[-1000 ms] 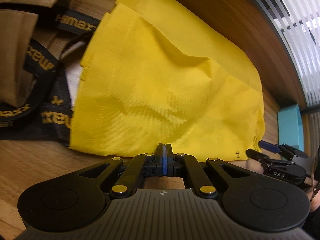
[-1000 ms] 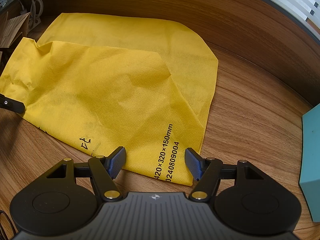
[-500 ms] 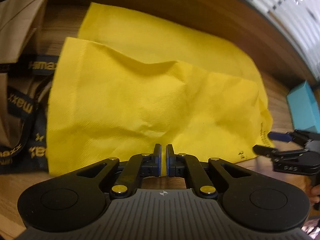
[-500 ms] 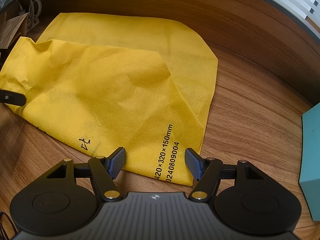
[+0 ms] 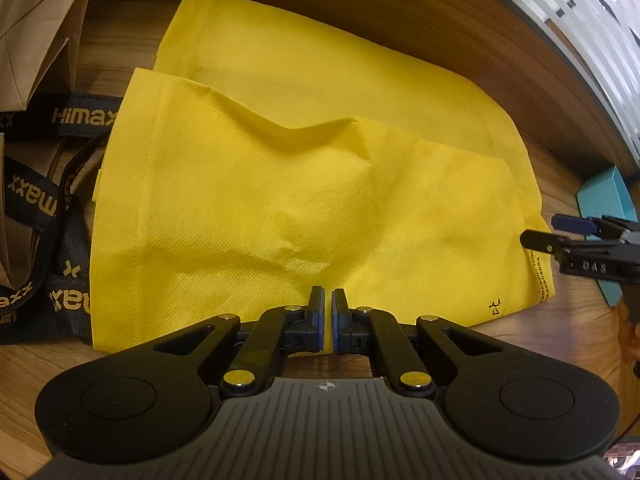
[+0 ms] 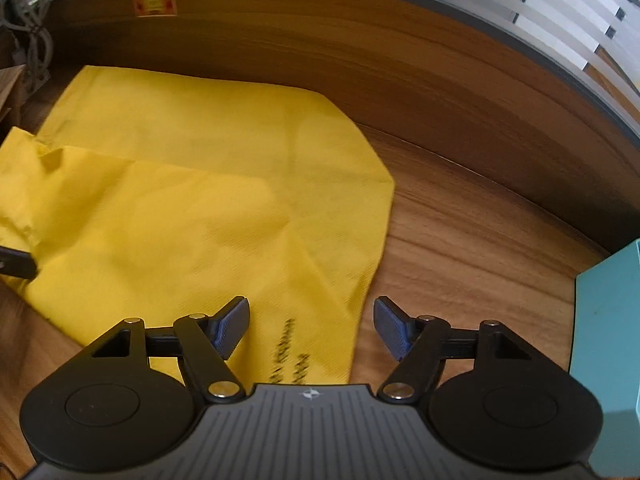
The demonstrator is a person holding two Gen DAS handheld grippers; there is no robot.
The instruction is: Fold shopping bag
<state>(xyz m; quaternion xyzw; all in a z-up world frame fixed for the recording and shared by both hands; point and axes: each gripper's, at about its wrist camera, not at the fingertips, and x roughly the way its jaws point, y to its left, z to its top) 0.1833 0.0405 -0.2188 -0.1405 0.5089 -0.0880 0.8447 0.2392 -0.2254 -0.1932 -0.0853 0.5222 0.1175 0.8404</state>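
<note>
While the yellow bag (image 5: pixel 304 184) lies flat on the wooden table (image 6: pixel 480 240), folded over itself so that a near layer covers most of a far one, the left gripper (image 5: pixel 327 300) sits at the bag's near edge. Its jaws are almost pressed together, with a thin sliver of yellow fabric showing in the narrow gap between the blue pads; whether they truly pinch the edge I cannot tell for sure, but it looks gripped.

The right gripper (image 6: pixel 311 318) is at the bag's right corner, its jaws spread wide and opening further. The corner with black printed text (image 6: pixel 288 352) lies under and between the fingers, and the pads do not press on it.

From the left wrist view, the right gripper shows at the right edge, just beside the bag's corner, where a small handwritten mark (image 5: pixel 496 307) sits.

Left of the bag lie black straps (image 5: pixel 52 200) with gold lettering and a brown paper bag (image 5: pixel 36 32). A teal box (image 6: pixel 608 320) stands to the right.
</note>
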